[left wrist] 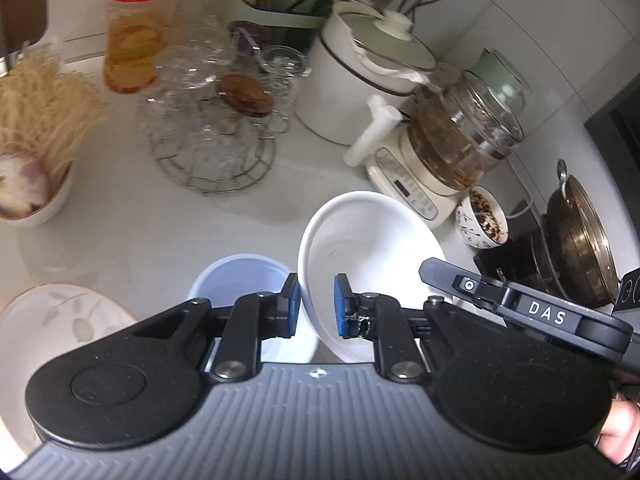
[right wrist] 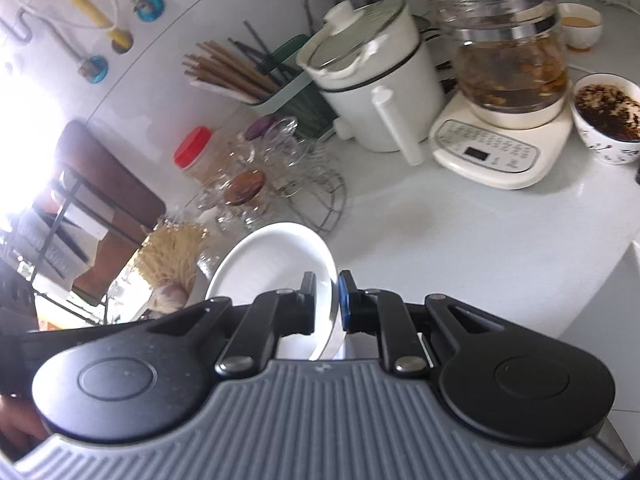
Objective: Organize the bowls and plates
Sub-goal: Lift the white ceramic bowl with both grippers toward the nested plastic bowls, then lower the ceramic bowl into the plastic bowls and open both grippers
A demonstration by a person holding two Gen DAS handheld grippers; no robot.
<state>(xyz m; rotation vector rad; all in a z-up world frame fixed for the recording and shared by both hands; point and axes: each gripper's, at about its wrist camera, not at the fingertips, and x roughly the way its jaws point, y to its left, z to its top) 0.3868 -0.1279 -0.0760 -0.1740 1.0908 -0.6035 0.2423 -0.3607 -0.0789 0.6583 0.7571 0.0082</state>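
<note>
A white bowl (left wrist: 372, 248) is held tilted above the counter. My left gripper (left wrist: 316, 304) is shut on its near-left rim, one blue pad inside and one outside. My right gripper (right wrist: 328, 304) is shut on the opposite rim of the same white bowl (right wrist: 276, 260); its black body shows in the left wrist view (left wrist: 520, 312). A pale blue bowl (left wrist: 240, 276) stands on the counter just below and left of the white bowl. A leaf-patterned plate (left wrist: 60, 312) lies at the lower left.
A wire rack of glass cups (left wrist: 212, 120), a red-lidded jar (left wrist: 136, 32), a white pot (left wrist: 372, 76), a glass kettle on its base (left wrist: 452, 148), a small bowl of tea leaves (left wrist: 484, 220), a noodle bowl (left wrist: 36, 128) and a dark wok (left wrist: 580, 240) crowd the counter.
</note>
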